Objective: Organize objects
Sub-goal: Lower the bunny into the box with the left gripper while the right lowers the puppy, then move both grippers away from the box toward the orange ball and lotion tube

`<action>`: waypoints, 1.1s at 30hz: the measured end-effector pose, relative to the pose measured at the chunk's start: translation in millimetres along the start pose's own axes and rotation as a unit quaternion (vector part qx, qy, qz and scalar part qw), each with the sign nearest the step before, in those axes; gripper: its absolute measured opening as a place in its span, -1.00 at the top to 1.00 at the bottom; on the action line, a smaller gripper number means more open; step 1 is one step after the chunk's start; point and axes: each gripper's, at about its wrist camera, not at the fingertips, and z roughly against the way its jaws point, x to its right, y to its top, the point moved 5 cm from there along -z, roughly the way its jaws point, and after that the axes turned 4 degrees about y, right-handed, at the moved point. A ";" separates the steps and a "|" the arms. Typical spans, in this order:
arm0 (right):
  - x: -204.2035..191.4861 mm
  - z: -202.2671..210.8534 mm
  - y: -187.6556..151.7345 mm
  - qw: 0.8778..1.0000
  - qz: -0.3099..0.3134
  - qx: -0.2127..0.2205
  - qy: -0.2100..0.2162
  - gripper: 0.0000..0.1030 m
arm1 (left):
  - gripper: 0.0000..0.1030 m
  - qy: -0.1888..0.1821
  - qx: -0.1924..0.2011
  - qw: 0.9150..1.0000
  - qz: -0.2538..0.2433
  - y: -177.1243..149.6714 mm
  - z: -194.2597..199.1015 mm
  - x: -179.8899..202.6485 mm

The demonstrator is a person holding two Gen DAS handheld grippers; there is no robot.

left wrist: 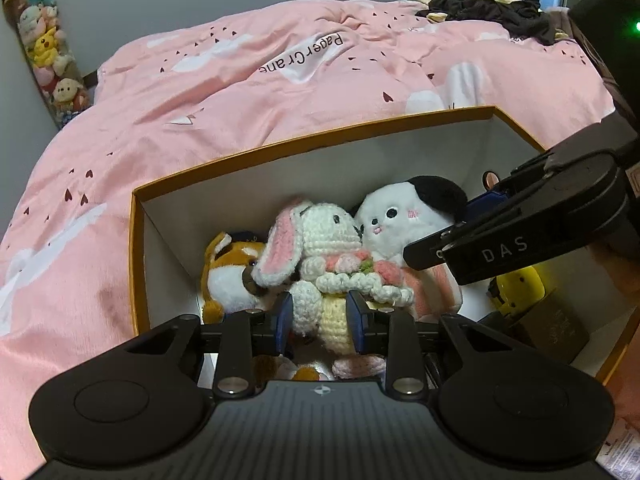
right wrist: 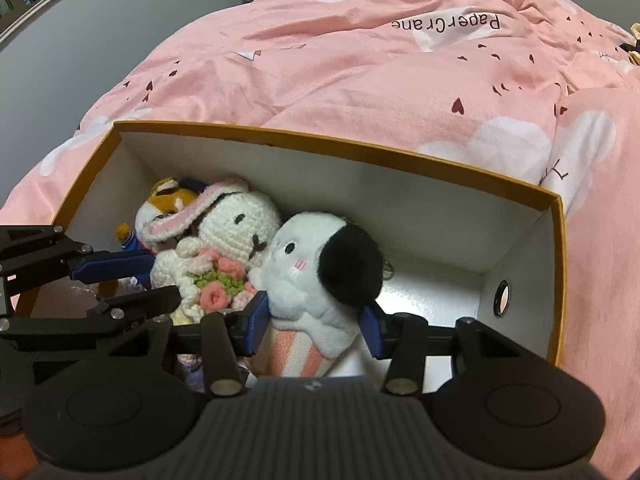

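Observation:
An orange-rimmed box [left wrist: 320, 139] with white walls [right wrist: 320, 142] sits on a pink duvet and holds soft toys. A crochet white bunny [left wrist: 328, 232] with pink ears and a bouquet stands in it; my left gripper [left wrist: 320, 320] is shut on its cream body, a blue pad against each side. Beside it is a white plush with a black ear [right wrist: 316, 264] and a pink-striped base, with my right gripper [right wrist: 314, 324] shut on it. The right gripper [left wrist: 440, 230] reaches in from the right in the left wrist view. The left gripper [right wrist: 164, 280] shows at the left in the right wrist view.
An orange-and-white plush [left wrist: 228, 276] lies in the box's left corner behind the bunny. A yellow toy [left wrist: 520, 284] and a small olive carton [left wrist: 556, 320] lie at the box's right end. The pink duvet [left wrist: 240, 92] surrounds the box, with dark clothes [left wrist: 488, 12] at its far side.

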 end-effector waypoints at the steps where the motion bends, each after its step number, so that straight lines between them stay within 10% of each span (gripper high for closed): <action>1: 0.1 0.6 0.3 1.000 0.000 -0.001 -0.001 0.01 | 0.35 -0.002 -0.001 1.000 0.003 -0.3 0.9 -1.0; 19: -39.6 138.5 -73.5 0.989 -0.023 0.147 0.018 -0.07 | 0.35 -0.077 0.114 0.990 0.042 -23.8 134.3 25.5; 25: -47.0 164.1 -139.6 0.988 -0.061 0.139 0.001 -0.18 | 0.35 -0.119 0.087 0.987 0.064 -59.6 151.7 41.6; 33: -37.3 145.1 -225.8 0.991 -0.110 0.026 -0.065 0.05 | 0.35 -0.167 0.010 0.982 0.083 -116.9 137.5 74.0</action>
